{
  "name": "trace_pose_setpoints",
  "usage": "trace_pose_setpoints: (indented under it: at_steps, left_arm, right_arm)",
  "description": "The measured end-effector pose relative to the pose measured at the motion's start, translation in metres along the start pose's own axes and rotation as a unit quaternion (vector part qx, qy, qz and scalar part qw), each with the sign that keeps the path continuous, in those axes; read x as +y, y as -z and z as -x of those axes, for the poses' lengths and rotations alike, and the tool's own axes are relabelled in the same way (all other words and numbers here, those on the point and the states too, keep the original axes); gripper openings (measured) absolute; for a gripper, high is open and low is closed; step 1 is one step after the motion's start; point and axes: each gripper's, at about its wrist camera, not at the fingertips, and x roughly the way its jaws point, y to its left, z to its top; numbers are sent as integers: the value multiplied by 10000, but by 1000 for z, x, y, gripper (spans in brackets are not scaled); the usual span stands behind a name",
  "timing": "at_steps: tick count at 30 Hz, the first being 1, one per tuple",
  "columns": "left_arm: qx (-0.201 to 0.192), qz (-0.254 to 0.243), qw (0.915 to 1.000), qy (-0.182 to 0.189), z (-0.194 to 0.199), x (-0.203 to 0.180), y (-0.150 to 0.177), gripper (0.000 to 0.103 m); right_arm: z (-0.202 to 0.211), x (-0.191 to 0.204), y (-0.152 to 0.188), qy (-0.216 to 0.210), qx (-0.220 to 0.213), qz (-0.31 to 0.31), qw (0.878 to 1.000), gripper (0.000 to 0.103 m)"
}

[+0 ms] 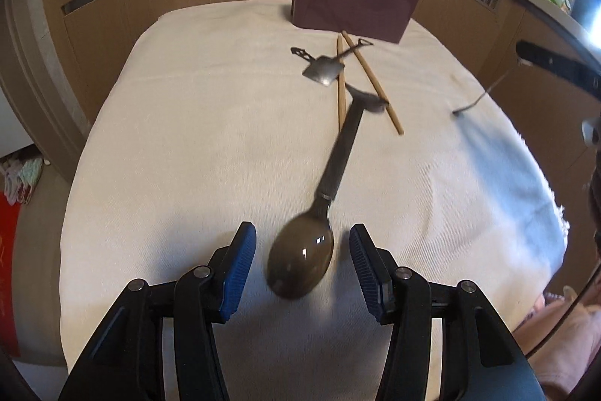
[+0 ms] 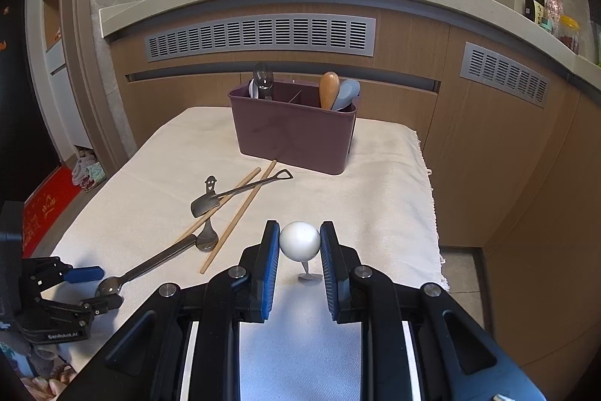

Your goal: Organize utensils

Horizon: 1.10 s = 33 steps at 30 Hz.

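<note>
My left gripper [image 1: 302, 250] stands open over the white cloth [image 1: 188, 138]. The bowl of a long metal spoon [image 1: 300, 262] lies between its blue pads [image 1: 240, 269], which do not touch it. The spoon's handle runs away toward two wooden chopsticks [image 1: 372, 81] and a shovel-shaped spoon [image 1: 325, 68]. In the right wrist view my right gripper [image 2: 299, 243] is shut on the round white head of a small spoon [image 2: 299, 240], whose thin stem hangs toward the cloth. The purple caddy [image 2: 293, 138] stands at the back with several spoons in it. The left gripper [image 2: 94, 286] shows at the lower left.
A small utensil with a smiley handle [image 2: 210, 183] lies under the shovel spoon [image 2: 240, 192] and the chopsticks [image 2: 240, 209]. Wooden cabinets with vent grilles [image 2: 259, 34] rise behind the table. The cloth's fringed edge [image 2: 432, 198] is on the right. A red mat [image 2: 45, 209] lies on the floor at left.
</note>
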Motion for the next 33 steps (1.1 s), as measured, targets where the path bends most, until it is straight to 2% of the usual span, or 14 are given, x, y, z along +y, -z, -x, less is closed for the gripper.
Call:
trace_pose_setpoints:
  at_steps: [8, 10, 12, 18, 29, 33]
  left_arm:
    - [-21, -266, 9989, -376, -3, -11, -4, 51]
    - [-29, -286, 9989, -360, -3, -12, -4, 46]
    - [-16, -299, 9990, -345, -2, -13, -4, 34]
    - [-60, -180, 9990, -396, 0, -7, -12, 34]
    - [-879, -128, 9948, -499, 27, 0, -60, 33]
    - [-1061, -107, 9931, -491, 34, -1, -70, 32]
  right_arm:
    - [1, -1, 2, 129, 44, -31, 9999, 20]
    - [1, -3, 1, 125, 40, -88, 9999, 20]
    - [0, -2, 0, 124, 50, -131, 9998, 20]
    - [0, -1, -1, 101, 70, -104, 9999, 20]
    - [-3, -5, -4, 73, 77, -155, 9998, 20]
    - [-1, -4, -5, 63, 69, -179, 9998, 20]
